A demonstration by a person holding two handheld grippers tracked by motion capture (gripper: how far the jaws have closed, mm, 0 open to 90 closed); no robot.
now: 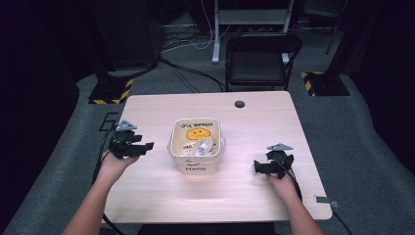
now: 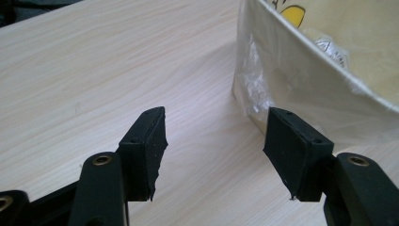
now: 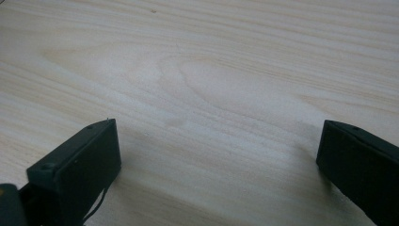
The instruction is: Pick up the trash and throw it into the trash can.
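Now the tub [image 1: 196, 147] sits mid-table, just ahead-right of my left gripper [image 2: 214, 146], jaws half open, empty; my right gripper [image 3: 216, 165] rests farther off, open wide, empty.

A lab or recording studio: dark curtains surround a wooden bench [image 1: 147, 105] on grey carpet, hazard-striped stand bases [image 1: 111, 91], loose cables [image 1: 186, 73], folding chair [image 1: 262, 58] behind.

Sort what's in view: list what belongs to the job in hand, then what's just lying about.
In the job:
clear tub, marked "Hello"
crumpled wrapper inside it
left gripper, open beside the tub
right gripper, open

Lying about:
black folding chair
small grey part at the table edge
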